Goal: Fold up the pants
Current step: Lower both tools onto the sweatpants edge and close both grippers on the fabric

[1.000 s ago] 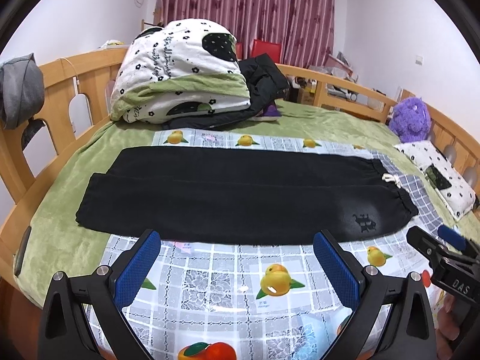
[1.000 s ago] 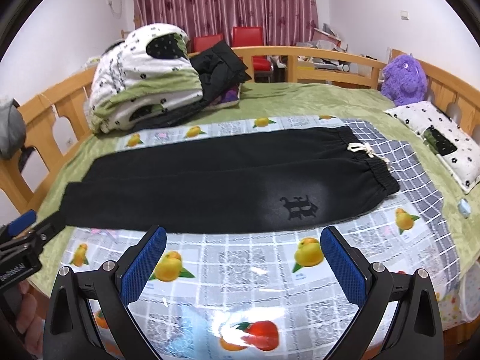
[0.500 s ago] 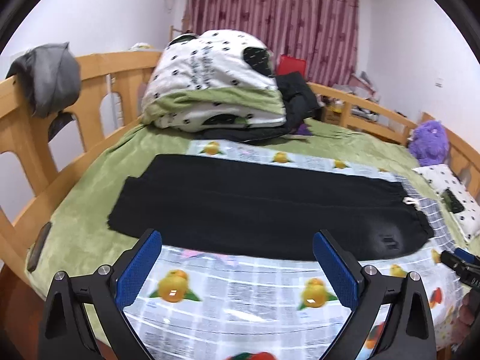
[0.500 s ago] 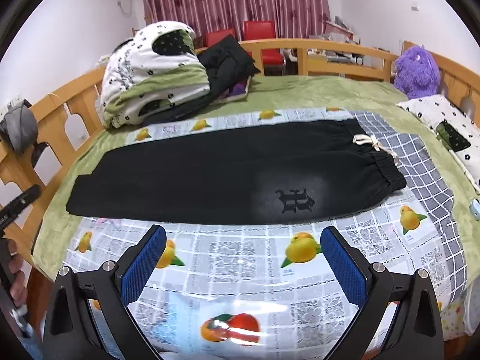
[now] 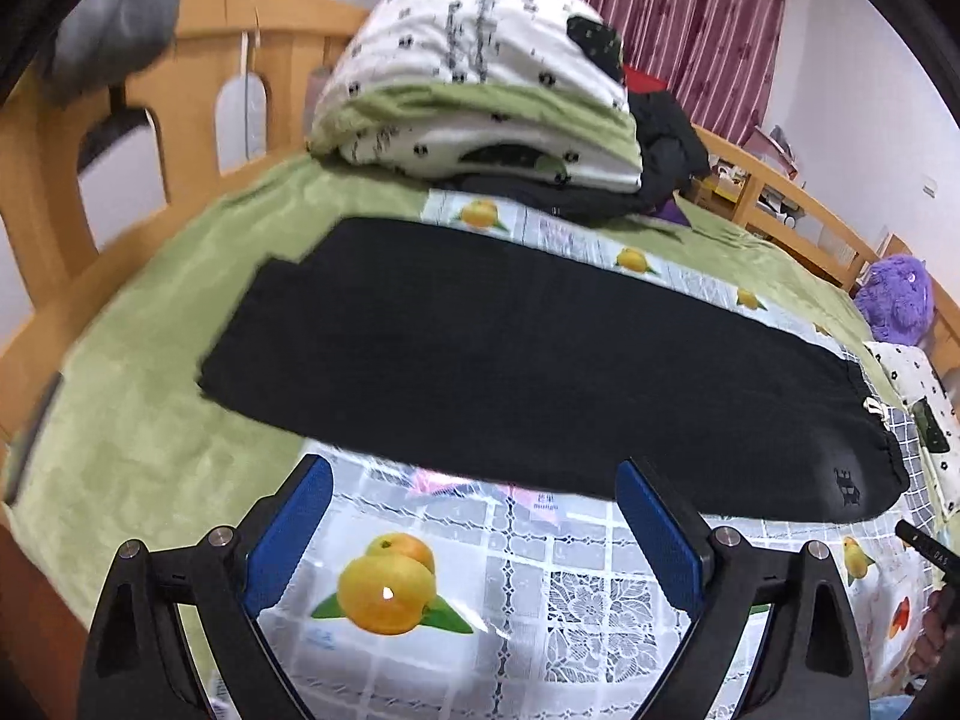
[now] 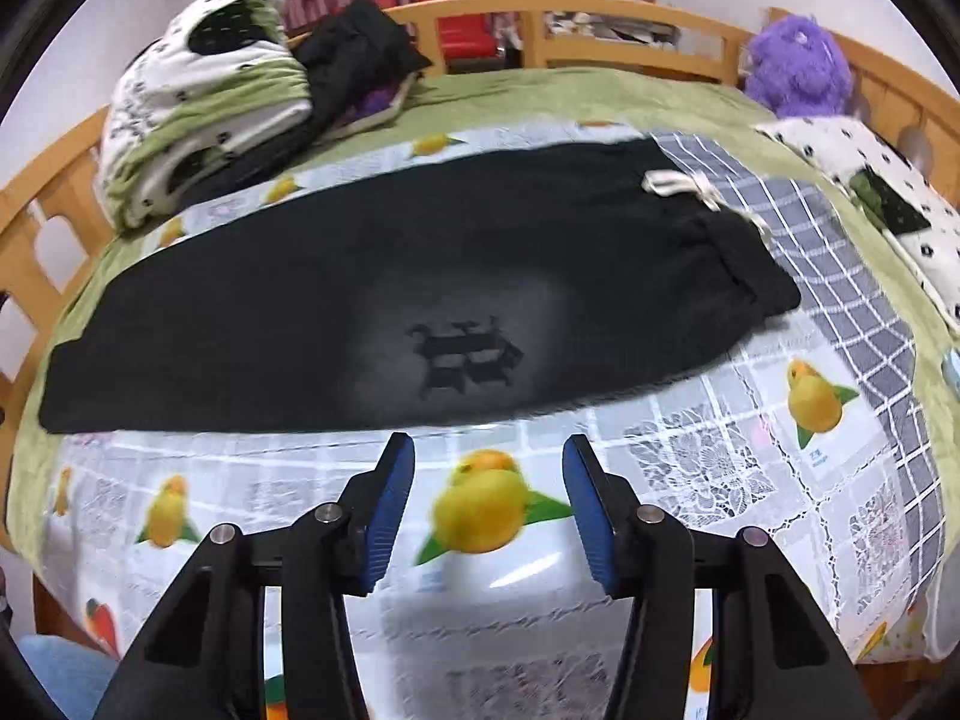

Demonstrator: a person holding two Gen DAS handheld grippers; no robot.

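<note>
1. Pants (image 5: pixel 510 360), black, are lying flat on the fruit-print cloth (image 5: pixel 540 600) across the bed.
2. We are holding the left gripper (image 5: pixel 474 534) and the right gripper (image 6: pixel 489 498) just short of the near edge, jaws apart, gripping nothing.
3. We are seeing a dark emblem (image 6: pixel 465 357), unreadable.

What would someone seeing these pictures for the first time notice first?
The long black pants lie flat across the middle of the bed on a glossy white fruit-print plastic cloth, with the waistband and its pale drawstring at the right end. Behind them, on the left, sits a bulky folded white-and-green quilt. A fuzzy purple plush toy sits at the far right corner.
</note>
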